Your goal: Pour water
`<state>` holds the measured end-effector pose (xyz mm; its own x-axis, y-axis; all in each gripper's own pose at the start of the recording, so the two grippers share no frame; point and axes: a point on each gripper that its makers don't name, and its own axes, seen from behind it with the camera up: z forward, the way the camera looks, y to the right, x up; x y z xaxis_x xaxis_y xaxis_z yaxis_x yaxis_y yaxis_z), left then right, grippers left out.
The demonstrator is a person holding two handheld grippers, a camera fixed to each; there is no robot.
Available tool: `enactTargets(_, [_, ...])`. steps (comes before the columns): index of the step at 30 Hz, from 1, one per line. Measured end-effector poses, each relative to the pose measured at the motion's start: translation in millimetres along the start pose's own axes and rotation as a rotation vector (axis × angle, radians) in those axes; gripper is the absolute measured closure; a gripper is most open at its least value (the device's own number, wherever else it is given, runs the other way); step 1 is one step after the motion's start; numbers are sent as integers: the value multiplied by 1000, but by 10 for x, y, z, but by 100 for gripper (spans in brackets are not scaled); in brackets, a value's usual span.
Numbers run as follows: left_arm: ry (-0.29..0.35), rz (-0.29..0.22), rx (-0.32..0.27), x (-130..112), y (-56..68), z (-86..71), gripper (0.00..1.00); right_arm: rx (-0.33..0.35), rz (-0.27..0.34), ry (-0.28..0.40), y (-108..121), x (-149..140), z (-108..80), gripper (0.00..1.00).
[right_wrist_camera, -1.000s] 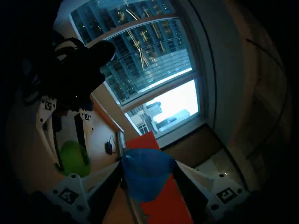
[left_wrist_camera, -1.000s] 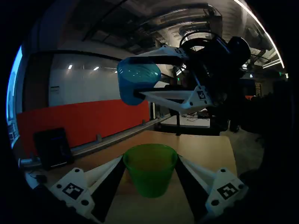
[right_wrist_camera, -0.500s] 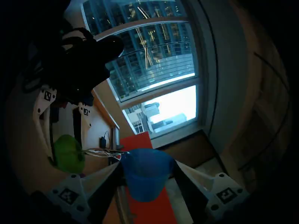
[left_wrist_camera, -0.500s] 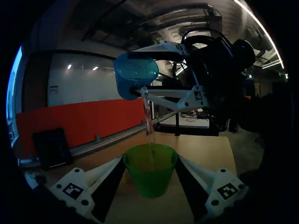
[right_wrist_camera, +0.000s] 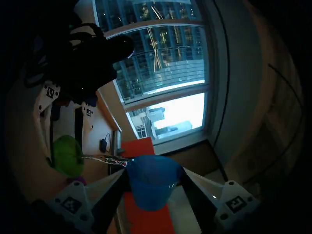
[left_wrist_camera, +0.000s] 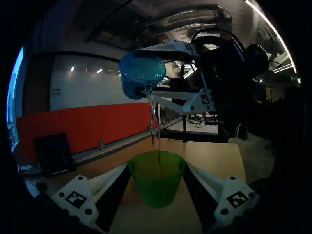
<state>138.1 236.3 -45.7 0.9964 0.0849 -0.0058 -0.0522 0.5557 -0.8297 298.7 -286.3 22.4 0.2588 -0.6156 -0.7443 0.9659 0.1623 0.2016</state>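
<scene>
The green cup was a translucent plastic tumbler, round-mouthed and tapering toward its base. It stood upright on the smooth, pale wooden table. The left gripper pinched it from both sides. Its white, wedge-shaped fingers, each carrying a black-and-white square marker, pressed against the cup's walls just below the rim.

Above the green cup, and slightly to its left in the left gripper view, hung the blue cup. It was also translucent plastic with the same tapered shape, and it was tipped well over so its mouth faced sideways and down. The right gripper clamped it between two long white fingers, one above the cup and one below.

From the blue cup's lowest lip a thin, twisting, glassy stream of water fell into the green cup's open mouth. The two cups were apart, linked by the stream.

Behind the green cup ran a matte orange wall panel, and a dark flat tablet leaned to the cup's left. In the right gripper view a large gridded window lay beyond both cups.
</scene>
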Motion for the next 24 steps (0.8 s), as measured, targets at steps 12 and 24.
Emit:
enactTargets(12, [-1, 5, -4, 7, 10, 11, 12, -13, -49, 1, 76, -9, 3, 8])
enactTargets(24, [0, 8, -6, 20, 6, 22, 12, -30, -103, 3, 156, 28, 1, 8])
